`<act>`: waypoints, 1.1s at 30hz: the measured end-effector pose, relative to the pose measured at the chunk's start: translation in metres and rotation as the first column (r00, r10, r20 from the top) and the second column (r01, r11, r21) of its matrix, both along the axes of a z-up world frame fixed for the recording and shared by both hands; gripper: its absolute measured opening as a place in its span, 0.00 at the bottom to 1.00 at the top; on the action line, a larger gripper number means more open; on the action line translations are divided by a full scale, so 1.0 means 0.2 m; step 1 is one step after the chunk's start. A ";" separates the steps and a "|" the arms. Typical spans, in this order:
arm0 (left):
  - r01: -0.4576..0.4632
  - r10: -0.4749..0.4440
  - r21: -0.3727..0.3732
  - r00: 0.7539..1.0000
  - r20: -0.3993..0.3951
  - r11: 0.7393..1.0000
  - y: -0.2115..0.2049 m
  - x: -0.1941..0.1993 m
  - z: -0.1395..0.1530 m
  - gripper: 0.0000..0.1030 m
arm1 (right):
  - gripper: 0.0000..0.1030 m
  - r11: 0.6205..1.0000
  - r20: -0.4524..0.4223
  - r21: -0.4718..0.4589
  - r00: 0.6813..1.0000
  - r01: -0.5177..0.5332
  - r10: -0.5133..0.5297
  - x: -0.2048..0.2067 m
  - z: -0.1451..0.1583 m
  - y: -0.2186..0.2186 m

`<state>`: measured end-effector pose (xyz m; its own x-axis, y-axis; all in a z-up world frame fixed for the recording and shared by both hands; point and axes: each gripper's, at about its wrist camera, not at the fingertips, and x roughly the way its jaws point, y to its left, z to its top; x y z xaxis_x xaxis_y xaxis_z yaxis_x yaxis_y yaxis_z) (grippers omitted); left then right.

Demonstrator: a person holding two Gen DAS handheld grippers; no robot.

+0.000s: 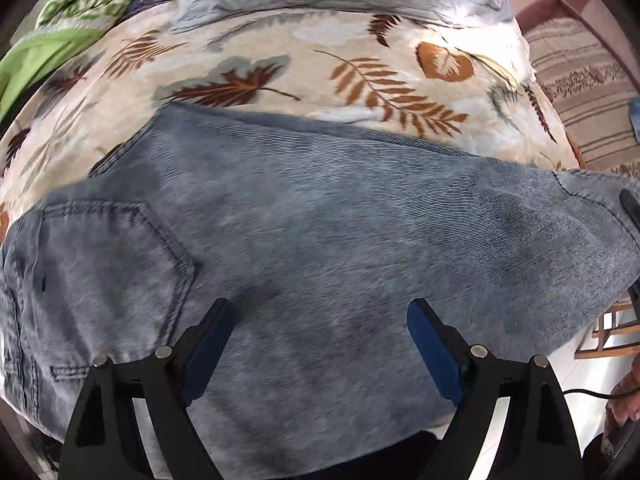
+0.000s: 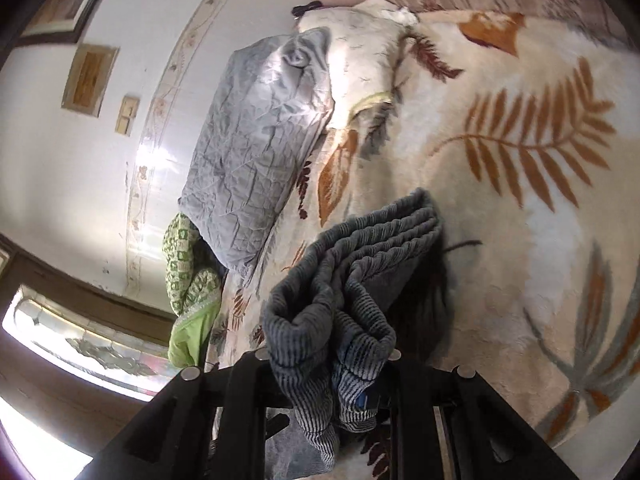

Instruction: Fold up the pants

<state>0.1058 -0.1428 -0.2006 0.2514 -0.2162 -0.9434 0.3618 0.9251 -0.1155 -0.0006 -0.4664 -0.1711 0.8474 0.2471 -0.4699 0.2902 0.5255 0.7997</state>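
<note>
Two claws: left claw [image 1: 320,344] spread above pants [image 1: 320,220], right claw [image 2: 332,380] clamping them.

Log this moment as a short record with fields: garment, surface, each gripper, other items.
garment: grey-blue pants, spread across the bed, back pocket facing up
surface: leaf-print blanket
left gripper: open, above the pants, holding nothing
right gripper: shut on a bunched end of the pants
other items: grey pillow; green patterned cloth at the bed's edge
</note>
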 end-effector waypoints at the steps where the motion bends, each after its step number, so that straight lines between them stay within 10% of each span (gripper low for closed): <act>1: -0.011 0.011 -0.015 1.000 0.000 1.000 0.04 -0.01 0.01 0.86 | 0.20 0.999 0.004 -0.032 1.000 -0.024 0.024 0.03 0.05 0.05; 10: -0.110 0.114 -0.104 0.993 0.030 0.988 0.41 -0.01 0.10 0.86 | 0.20 0.910 -0.099 -0.250 0.944 -0.331 0.316 0.26 0.15 0.72; 18: -0.201 0.206 -0.120 0.978 0.033 0.972 0.67 -0.01 0.10 0.86 | 0.31 0.845 -0.353 -0.081 0.808 -0.528 0.471 0.41 -0.24 1.01; 21: -0.187 0.193 -0.133 0.981 0.031 0.973 0.65 -0.01 0.11 0.86 | 0.33 0.842 -0.294 -0.057 0.815 -0.537 0.500 0.34 -0.23 0.96; 25: -0.155 0.160 -0.138 0.987 0.028 0.978 0.58 -0.02 0.10 0.86 | 0.82 0.848 -0.126 0.068 0.839 -0.525 0.530 0.26 -0.18 0.81; 29: -0.125 0.126 -0.123 0.992 -0.002 0.984 0.48 -0.03 0.06 0.86 | 0.84 0.870 0.015 0.168 0.883 -0.464 0.469 0.18 -0.17 0.61; 33: -0.126 0.126 -0.104 0.992 -0.006 0.987 0.42 0.01 0.01 0.86 | 0.84 0.919 -0.065 0.116 0.921 -0.376 0.384 0.14 -0.24 0.48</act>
